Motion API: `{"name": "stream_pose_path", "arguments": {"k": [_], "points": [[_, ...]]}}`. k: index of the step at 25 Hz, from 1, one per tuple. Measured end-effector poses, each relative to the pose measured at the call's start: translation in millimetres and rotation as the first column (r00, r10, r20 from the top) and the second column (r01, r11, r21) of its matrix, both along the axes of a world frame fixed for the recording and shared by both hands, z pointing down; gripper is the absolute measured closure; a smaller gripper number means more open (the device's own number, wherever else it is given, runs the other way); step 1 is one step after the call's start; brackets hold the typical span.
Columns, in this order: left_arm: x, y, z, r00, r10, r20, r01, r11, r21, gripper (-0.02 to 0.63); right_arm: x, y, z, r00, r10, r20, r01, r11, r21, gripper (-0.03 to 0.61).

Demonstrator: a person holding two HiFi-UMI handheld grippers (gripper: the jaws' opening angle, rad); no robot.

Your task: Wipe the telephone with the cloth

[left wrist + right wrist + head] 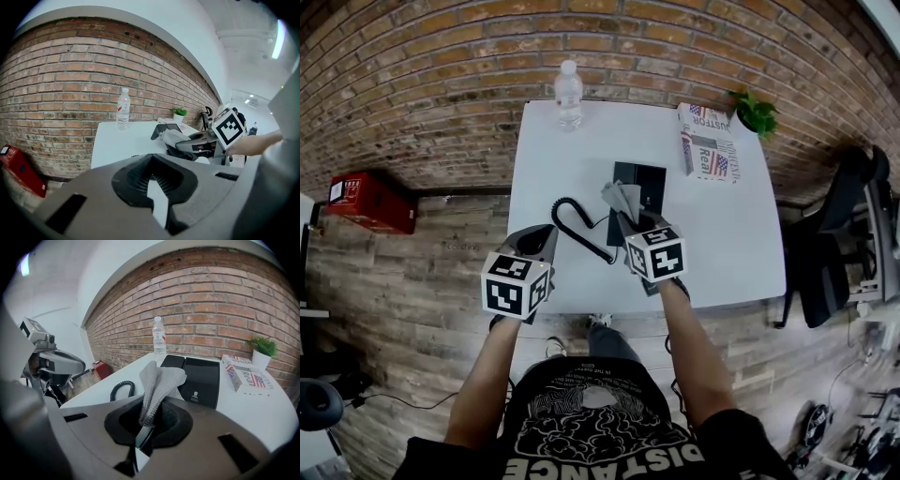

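a white table (741, 234) stands against a brick wall (441, 84), with wood floor around it. at its far edge are a bottle (568, 94), a plant (757, 112) and a printed box (710, 141). the black phone (652, 183) lies mid-table, and its coiled cord (572, 223) loops off to the left.

the right gripper (628, 223) is clamped on the grey cloth (622, 199). its own view shows the cloth pinched between the jaws and standing up out of them in a loose fold. from the head view the cloth hangs over the near part of the phone. whether it touches the phone i cannot tell; the right gripper view suggests it is just short of it.

the left gripper (539, 242) hovers by the table's near left corner, apart from the phone. its jaws are together with nothing between them.

the step in hand looks like bringing the cloth to the phone, so wiping seems about to begin rather than under way. the next move likely calls for lowering the right gripper until the free fold lies flat on the black top, then drawing it across with light pressure. the phone may slide, so the left gripper could steady it by the side. the cord sits close and could snag.
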State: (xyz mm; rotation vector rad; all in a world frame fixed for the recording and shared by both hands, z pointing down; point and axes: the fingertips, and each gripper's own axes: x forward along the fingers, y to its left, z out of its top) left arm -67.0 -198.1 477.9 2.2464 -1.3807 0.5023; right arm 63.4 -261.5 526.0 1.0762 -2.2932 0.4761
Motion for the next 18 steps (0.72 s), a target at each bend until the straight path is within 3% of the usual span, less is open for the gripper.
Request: {"name": "stream_pose_path", "arguments": {"k": [18], "points": [[-1.6,31.3,1.4,1.000,0.009,-0.006,-0.009,1.000,0.002,0.607,2.3,47.9,23.1,1.000,0.005,-0.007,-0.005,0.998,-0.058,0.566]]}}
